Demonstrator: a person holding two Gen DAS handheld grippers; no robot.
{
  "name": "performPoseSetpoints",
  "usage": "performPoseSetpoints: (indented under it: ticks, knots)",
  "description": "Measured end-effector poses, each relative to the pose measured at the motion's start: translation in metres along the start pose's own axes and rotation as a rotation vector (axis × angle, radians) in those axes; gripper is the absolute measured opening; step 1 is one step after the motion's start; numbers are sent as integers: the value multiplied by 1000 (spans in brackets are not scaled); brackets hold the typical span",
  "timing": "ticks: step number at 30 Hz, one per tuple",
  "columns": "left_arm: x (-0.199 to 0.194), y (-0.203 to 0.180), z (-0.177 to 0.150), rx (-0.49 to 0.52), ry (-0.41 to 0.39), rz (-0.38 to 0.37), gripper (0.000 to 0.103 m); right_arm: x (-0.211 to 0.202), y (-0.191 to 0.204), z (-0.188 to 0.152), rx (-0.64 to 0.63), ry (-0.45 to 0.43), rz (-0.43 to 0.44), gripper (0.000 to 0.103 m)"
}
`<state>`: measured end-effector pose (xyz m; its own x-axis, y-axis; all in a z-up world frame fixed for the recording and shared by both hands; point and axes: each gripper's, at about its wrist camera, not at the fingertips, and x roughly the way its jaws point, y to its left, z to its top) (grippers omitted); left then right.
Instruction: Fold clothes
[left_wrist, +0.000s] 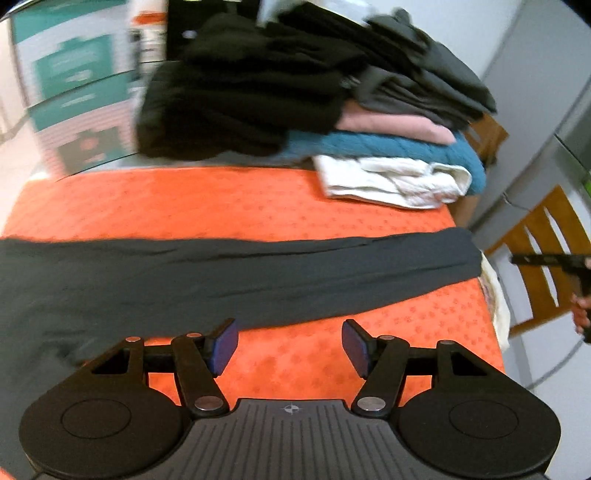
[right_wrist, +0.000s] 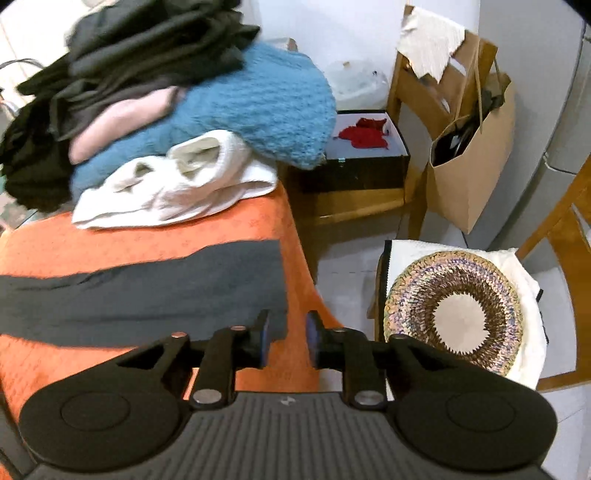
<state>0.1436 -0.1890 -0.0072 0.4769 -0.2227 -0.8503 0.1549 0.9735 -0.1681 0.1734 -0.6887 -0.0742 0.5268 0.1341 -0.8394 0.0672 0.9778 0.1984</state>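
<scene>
While both tools hovered over the orange tablecloth (left_wrist: 229, 206), the dark grey garment (left_wrist: 236, 273) lay flat as a long band running side to side across the table, its long axis crosswise to the way both tongs pointed. Ahead of the left gripper (left_wrist: 290, 347) it stretched just beyond the fingertips, reaching far out to either side; that gripper's blue pads (left_wrist: 225, 345) stood well apart, with only bare cloth between them and nothing held. By the right gripper (right_wrist: 287, 341) lay the band's squared-off end, at the table's edge, its near corner showing just behind the left-hand finger. Those jaws stood narrowly apart, and no fabric appeared to be pinched between them. The right hand therefore seemed nearer to a graspable end, while the left faced the middle of the strip. Farther ahead of both tongs rose a pile of clothes (right_wrist: 155, 92): black and grey pieces over a pink one, a blue knit and a crumpled white garment (right_wrist: 177, 184).
</scene>
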Motion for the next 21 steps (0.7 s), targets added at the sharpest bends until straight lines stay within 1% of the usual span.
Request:
performPoseSetpoints:
  ticks: [5, 10, 14, 18, 21]
  knots:
    - [-22, 31, -29, -45, 3, 21, 66, -36, 11, -38, 5, 20, 17, 28]
    - [-30, 55, -64, -82, 29, 34, 66, -57, 25, -92, 35, 57, 37, 28]
    - [-29, 72, -91, -86, 65, 45, 66, -68, 34, -139, 76, 87, 30, 28]
    - [-19, 88, -121, -69, 126, 65, 66, -76, 38, -183, 121, 132, 18, 28]
    - [-10, 97, -137, -56, 162, 76, 66, -79, 38, -212, 159, 159, 11, 28]
